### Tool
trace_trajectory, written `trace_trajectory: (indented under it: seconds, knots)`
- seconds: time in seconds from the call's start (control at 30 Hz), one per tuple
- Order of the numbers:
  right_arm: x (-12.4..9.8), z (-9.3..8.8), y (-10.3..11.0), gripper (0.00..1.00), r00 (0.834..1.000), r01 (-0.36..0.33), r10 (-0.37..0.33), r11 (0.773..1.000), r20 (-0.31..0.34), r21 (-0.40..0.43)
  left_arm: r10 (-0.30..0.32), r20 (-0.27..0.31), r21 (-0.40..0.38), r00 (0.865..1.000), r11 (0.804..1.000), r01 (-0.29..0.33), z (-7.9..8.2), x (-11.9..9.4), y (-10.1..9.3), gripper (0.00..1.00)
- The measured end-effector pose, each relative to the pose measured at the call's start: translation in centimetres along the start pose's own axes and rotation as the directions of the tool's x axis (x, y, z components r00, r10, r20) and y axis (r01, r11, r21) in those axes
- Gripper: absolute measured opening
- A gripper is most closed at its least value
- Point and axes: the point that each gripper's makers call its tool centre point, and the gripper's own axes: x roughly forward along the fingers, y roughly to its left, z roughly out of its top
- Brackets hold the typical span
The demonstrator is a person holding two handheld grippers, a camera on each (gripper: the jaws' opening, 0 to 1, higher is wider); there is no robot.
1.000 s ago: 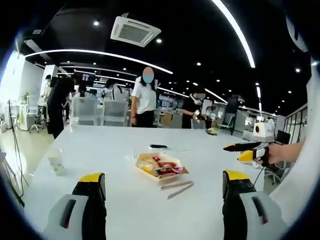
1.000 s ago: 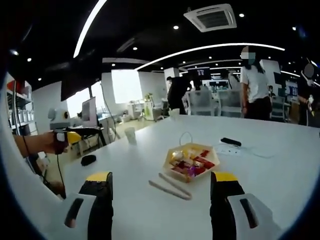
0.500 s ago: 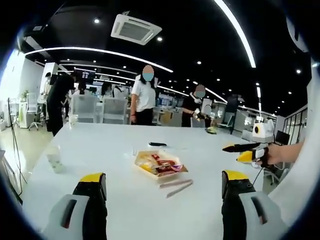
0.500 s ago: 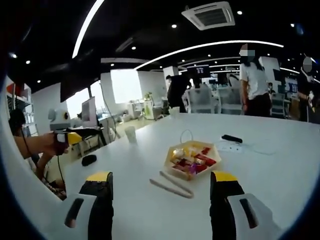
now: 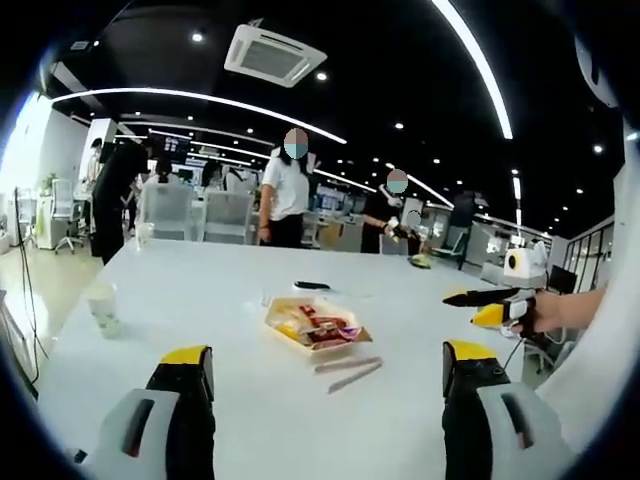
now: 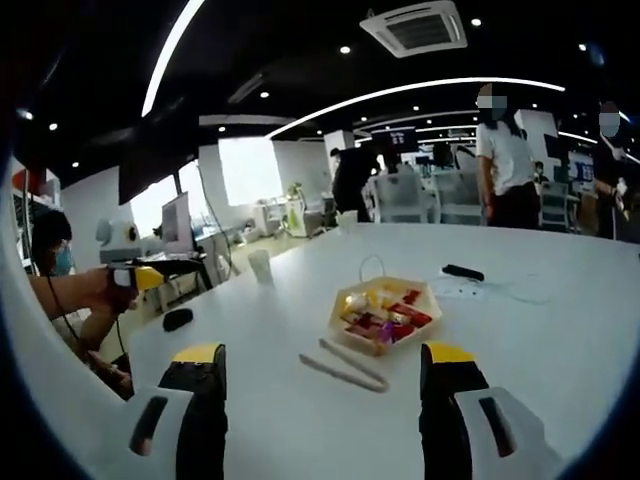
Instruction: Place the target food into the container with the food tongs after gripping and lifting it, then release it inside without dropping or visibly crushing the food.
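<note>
- Left gripper (image 5: 325,385): jaws wide apart, nothing between them, held above the white table (image 5: 200,300).
- Right gripper (image 6: 320,385): same, spread and empty; it also enters the left gripper view at 3 o'clock (image 5: 480,298), held in a hand.
- Hexagonal yellow-rimmed tray of wrapped snacks (image 6: 384,312) sits mid-table, at about 12 o'clock from the right jaws; the target food is presumably in it (which piece, can't tell).
- Pale slim food tongs (image 6: 343,366) lie flat just beside the tray, at its 7 o'clock, untouched by either gripper.
- Change vs 1.0 s ago: only slight camera drift. The tray rides marginally higher in both views, and the paper cup (image 5: 102,306) has slid toward 9 o'clock in the left view. Tray and tongs keep the same relation to each other.
- Meaning: task barely started. I'd say picking up the tongs comes first, likely with the right gripper.
</note>
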Motion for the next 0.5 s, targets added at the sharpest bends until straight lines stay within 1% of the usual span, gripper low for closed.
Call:
trace_trajectory:
  seconds: [0.33,0.5]
  knots:
    - [0.35,-0.30,0.42,0.80,1.000,-0.009,0.009,1.000,-0.012,0.000,0.001,-0.008,-0.013,1.000,1.000,-0.001,-0.65,-0.12,0.05,0.95]
    - [0.42,-0.39,0.52,0.80,1.000,-0.013,0.013,1.000,-0.017,-0.001,0.004,-0.006,-0.019,1.000,1.000,-0.004,-0.72,-0.28,0.18,0.95]
